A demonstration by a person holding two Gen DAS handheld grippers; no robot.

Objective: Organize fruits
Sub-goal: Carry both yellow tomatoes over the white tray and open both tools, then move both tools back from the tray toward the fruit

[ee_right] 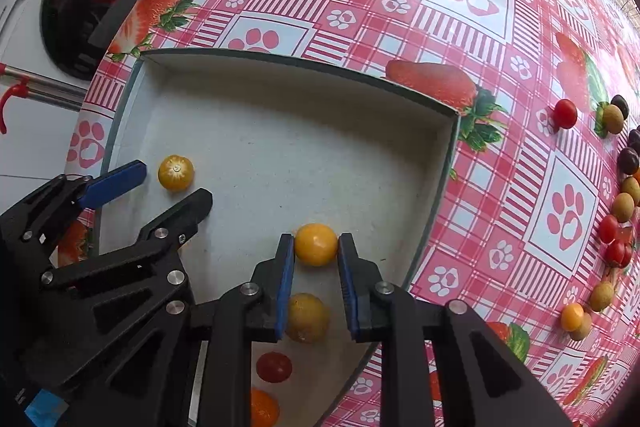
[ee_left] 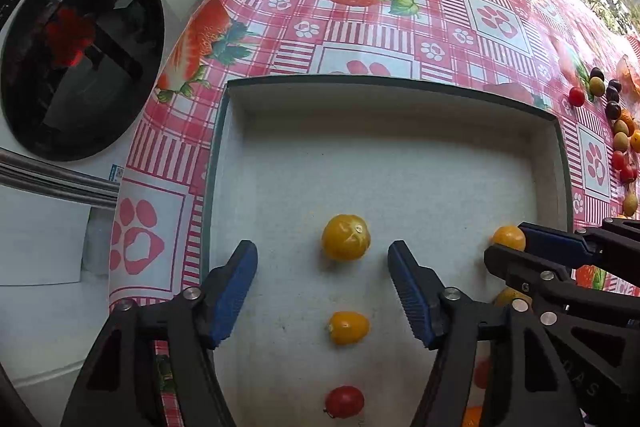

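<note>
A shallow grey tray [ee_left: 224, 155] [ee_right: 448, 163] lies on the strawberry tablecloth. My left gripper [ee_left: 322, 259] is open above its floor, a yellow tomato [ee_left: 346, 237] [ee_right: 176, 173] lying between and just beyond the fingertips. Nearer the camera lie another yellow tomato [ee_left: 348, 327] and a red one [ee_left: 345, 401]. My right gripper [ee_right: 316, 245] is shut on a yellow tomato [ee_right: 316, 244] [ee_left: 508, 237] low over the tray. Under it lie a yellow fruit [ee_right: 306, 317], a red tomato [ee_right: 274, 367] and an orange one [ee_right: 264, 407].
Several loose fruits, red tomatoes [ee_right: 565, 113], brownish-green ones [ee_right: 613, 119] and dark ones [ee_right: 628, 161], lie in a line on the cloth right of the tray. A washing machine door [ee_left: 76, 55] stands past the table's left edge.
</note>
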